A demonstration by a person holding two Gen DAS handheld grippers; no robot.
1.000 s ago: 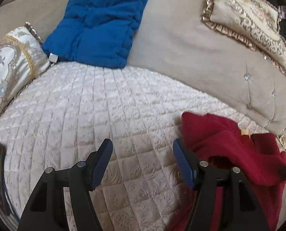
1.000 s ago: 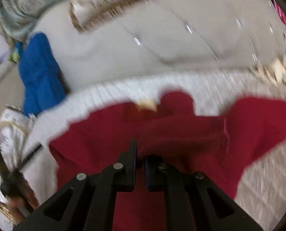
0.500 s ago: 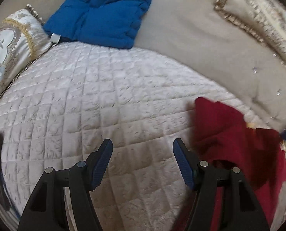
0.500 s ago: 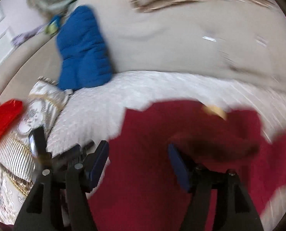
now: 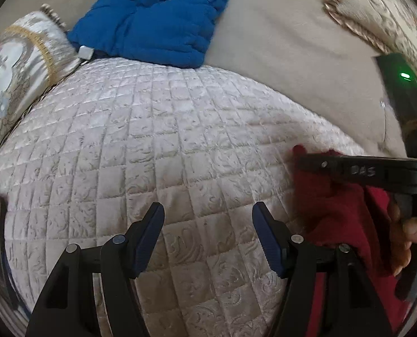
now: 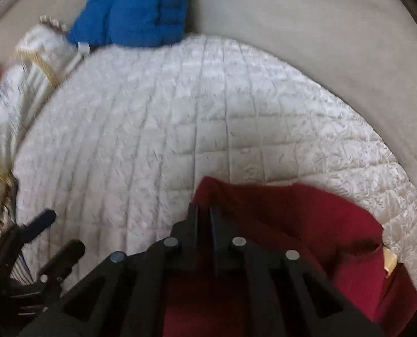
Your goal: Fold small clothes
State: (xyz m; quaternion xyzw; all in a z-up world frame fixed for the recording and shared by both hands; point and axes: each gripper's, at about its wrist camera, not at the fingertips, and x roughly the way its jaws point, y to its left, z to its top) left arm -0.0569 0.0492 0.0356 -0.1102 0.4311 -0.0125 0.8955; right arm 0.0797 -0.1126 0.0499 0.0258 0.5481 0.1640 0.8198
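Nearest in the left wrist view, the left gripper (image 5: 208, 230) hangs over the quilted white cover (image 5: 158, 146) with its blue-padded fingers (image 5: 149, 236) spread wide and nothing between them, only bare quilting below. Just to its right lies the dark red garment (image 5: 340, 219), bunched in soft folds at the near right part of the cover. In the right wrist view the right gripper (image 6: 205, 219) has its fingers pressed together on a fold at the garment's left edge, pinching the red cloth (image 6: 292, 224) between the pads; the rest of the garment spreads rightward from there, with a small tan label (image 6: 389, 261) showing near its right edge. From the left camera that same gripper appears side on as a black bar (image 5: 363, 170) crossing over the red cloth, with the person's hand (image 5: 410, 227) on its handle at the right border. At the near left of the right wrist view the left tool shows as a dark, blurred shape. Farther out, the cover runs in a broad curve to a beige upholstered back (image 5: 287, 56). On the left edge rests a white and gold patterned cushion (image 5: 20, 67); beyond it, at the far side of the cover, lies a blue padded item (image 5: 152, 22) with a small white tag (image 5: 85, 52) at its near corner. A beige ornate cushion (image 5: 382, 8) leans at the far right.
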